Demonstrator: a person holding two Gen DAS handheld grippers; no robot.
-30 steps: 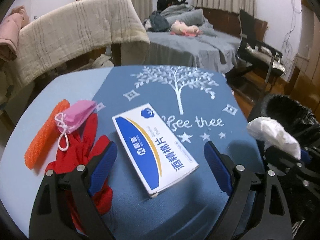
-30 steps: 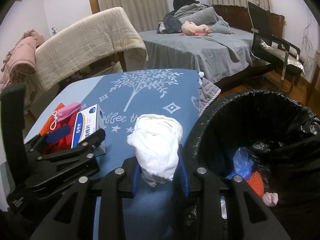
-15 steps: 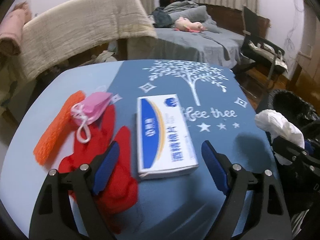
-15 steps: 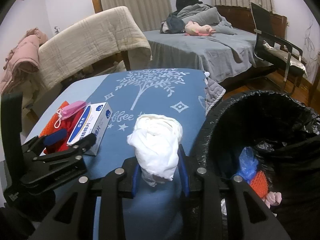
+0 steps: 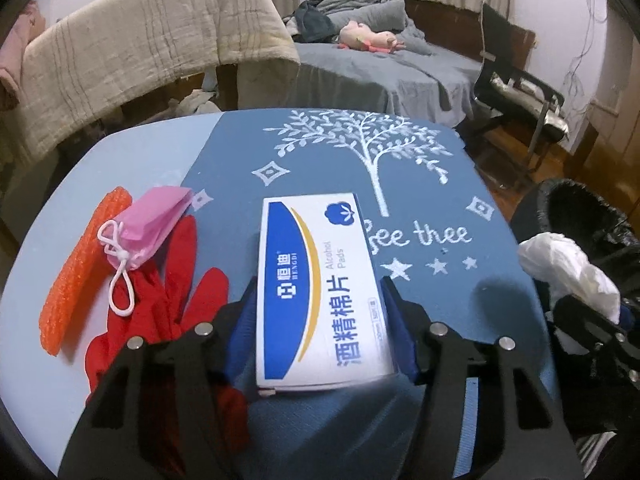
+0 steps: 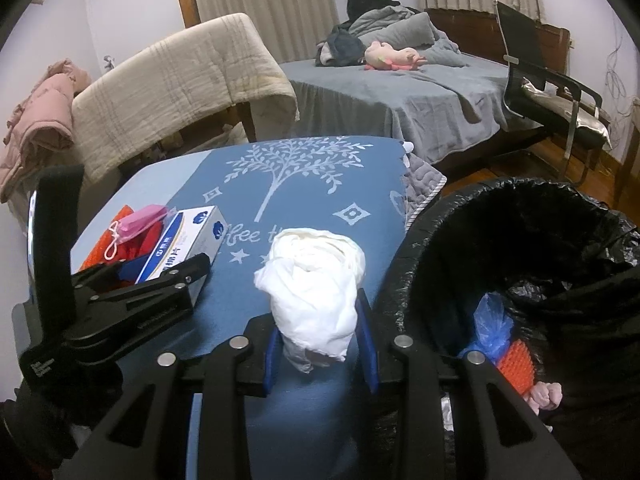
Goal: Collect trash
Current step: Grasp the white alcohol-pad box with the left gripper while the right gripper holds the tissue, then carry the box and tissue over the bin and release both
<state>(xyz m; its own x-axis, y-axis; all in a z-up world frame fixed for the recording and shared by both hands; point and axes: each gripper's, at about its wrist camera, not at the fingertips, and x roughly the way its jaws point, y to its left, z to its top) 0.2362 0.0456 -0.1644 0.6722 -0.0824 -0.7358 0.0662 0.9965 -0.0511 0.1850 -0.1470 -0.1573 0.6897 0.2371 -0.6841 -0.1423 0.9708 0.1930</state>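
My left tool (image 5: pixel 320 320) was gaping around the alcohol-pad box (image 5: pixel 320 288) a second ago; now its jaws are closing with the box between them, pads at both long sides, box still flat on the worktop (image 5: pixel 400 412) beside the red glove (image 5: pixel 176 300), pink pouch (image 5: pixel 154 220) and orange mesh (image 5: pixel 80 268). My right tool (image 6: pixel 320 352) hasn't budged, clenched on the crumpled white wad (image 6: pixel 314 292), just beside the black trash bin (image 6: pixel 520 240). Judgement: box grab nearly done, both pieces go into the bin next.
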